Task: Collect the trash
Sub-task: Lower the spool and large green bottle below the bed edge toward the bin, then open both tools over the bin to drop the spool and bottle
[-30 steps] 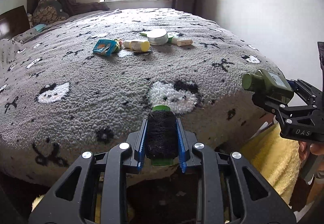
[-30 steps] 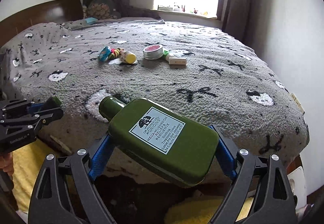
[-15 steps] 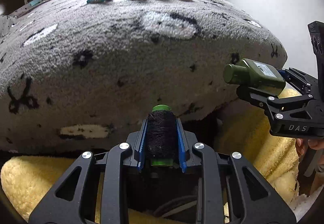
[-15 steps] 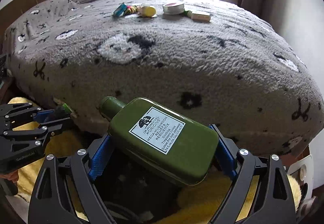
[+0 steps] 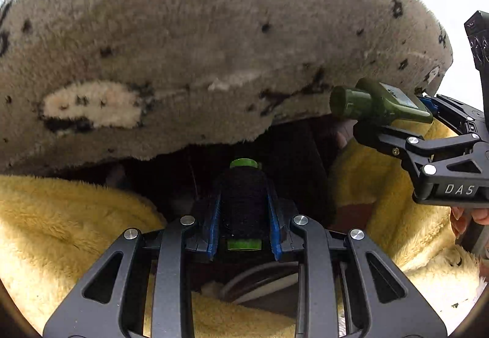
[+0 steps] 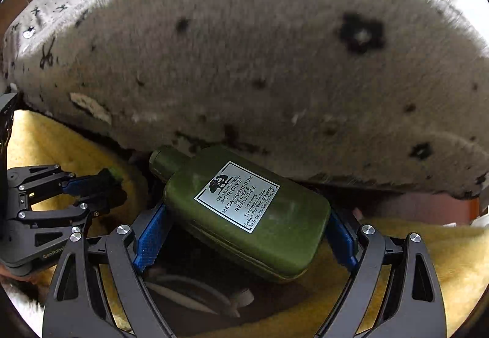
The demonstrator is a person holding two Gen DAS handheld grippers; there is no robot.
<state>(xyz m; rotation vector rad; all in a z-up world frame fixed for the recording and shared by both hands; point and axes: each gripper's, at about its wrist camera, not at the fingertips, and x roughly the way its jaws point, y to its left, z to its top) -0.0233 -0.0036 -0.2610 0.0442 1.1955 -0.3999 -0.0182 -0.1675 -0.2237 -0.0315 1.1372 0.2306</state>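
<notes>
2 tilted down — left hand-held gripper (image 5: 244,215) clamps spool (image 5: 243,203), right (image 6: 244,234) grips bottle (image 6: 244,209).

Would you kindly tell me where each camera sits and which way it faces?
Left wrist: on the left claw, angled down past its black thread spool at the grey blanket; a hand shows.
Right wrist: on the right claw, angled down past its green lotion bottle.
Shared: blanket, yellow fleece, both claws.
</notes>
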